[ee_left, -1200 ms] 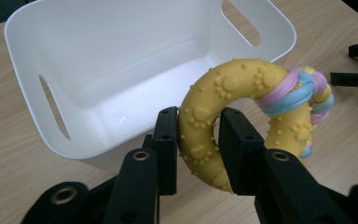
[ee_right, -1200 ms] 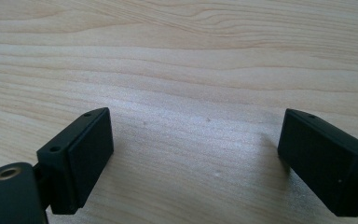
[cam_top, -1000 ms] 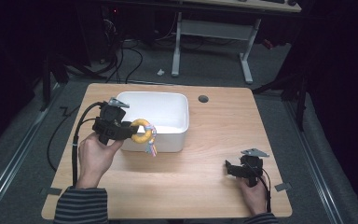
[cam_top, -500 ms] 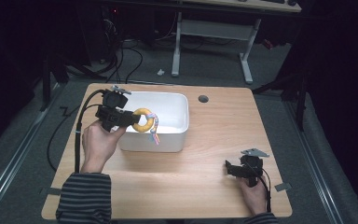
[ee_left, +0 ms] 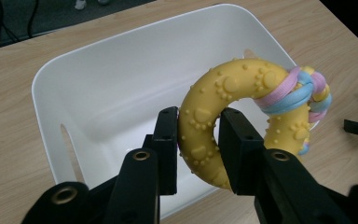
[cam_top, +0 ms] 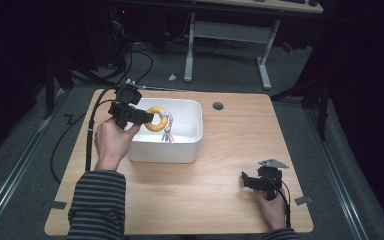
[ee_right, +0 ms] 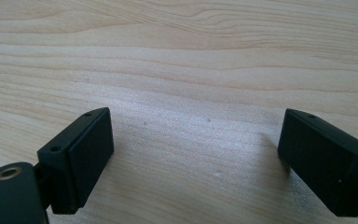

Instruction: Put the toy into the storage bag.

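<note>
In the high view, the left gripper (cam_top: 147, 119) sits in the upper left part of the wooden table (cam_top: 230, 150), held over the left rim of a white tub (cam_top: 187, 145). Its jaws are clamped on a yellow ring toy (cam_top: 157, 119), which hangs above the tub's hollow with a pastel cord (cam_top: 168, 127) dangling from its right side. The hand behind the gripper covers part of the tub's left wall, and a striped sleeve (cam_top: 97, 205) runs off the bottom edge. The right gripper (cam_top: 245, 181) lies low in the lower right of the frame, on the table, well apart from the tub; its jaws are small and dark here, so their spread is hard to judge. A round hole (cam_top: 218, 105) shows in the tabletop right of the tub.

In the left gripper view, the two black jaws rise from the bottom and pinch the ring toy (ee_left: 223, 116) across its left arc, pads pressed on both sides of the knobbly rubber. The pink and blue cord (ee_left: 293, 91) wraps its upper right. The lower curve of the ring is hidden behind the right jaw. The tub (ee_left: 98, 93) lies beneath, its near corner cut off by the jaws.

In the right gripper view, the jaws stand wide apart over bare wood (ee_right: 191, 70), nothing between them; the right jaw is cut off by the frame's edge.
</note>
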Available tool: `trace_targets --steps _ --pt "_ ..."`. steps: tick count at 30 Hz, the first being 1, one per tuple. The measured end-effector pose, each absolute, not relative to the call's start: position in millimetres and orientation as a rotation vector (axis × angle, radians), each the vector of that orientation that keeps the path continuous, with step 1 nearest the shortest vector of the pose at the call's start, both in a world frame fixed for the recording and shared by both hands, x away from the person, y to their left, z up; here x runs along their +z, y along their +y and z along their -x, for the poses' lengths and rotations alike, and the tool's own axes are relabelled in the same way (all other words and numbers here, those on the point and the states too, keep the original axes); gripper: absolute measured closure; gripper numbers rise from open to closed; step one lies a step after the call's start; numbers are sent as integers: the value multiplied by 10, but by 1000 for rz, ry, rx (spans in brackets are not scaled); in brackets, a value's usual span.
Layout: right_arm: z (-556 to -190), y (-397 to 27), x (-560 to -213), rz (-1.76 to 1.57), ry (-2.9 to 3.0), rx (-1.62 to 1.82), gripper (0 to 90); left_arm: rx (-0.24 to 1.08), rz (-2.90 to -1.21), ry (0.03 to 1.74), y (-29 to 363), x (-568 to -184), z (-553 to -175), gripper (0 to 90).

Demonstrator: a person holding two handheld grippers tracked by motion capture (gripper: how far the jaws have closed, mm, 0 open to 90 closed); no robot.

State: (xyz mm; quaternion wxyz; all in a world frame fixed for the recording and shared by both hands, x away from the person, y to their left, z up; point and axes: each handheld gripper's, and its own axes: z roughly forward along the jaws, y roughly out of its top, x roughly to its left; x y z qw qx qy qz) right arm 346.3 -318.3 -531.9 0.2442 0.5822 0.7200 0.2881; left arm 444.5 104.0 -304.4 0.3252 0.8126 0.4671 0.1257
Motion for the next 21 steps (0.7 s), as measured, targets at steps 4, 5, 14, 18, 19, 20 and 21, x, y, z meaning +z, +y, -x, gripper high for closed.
trace_targets --steps 4,5,14,18,19,20,21 --pt "-3462 -3182 -5319 -1589 1965 787 103 333 -2118 1239 1037 -3060 -4495 690" --pt "-3461 -3181 -5319 -1588 1966 786 105 339 -2116 1246 1037 -3068 -4506 690" --pt "-3458 -3177 -5317 -1581 1971 791 117 350 -2086 1290 1030 -3132 -4615 690" --pt "-3458 -3177 -5317 -1581 1971 790 118 351 -2088 1302 1009 -3167 -4660 690" --pt "-3458 -3177 -5317 -1581 1971 791 117 355 -2090 1313 1002 -3188 -4685 690" --pt "-3458 -3177 -5317 -1580 1971 790 118 360 -2090 1316 1002 -3196 -4697 690" --pt "-3458 -3177 -5317 -1581 1971 791 117 360 -2087 1322 1001 -3204 -4706 690"
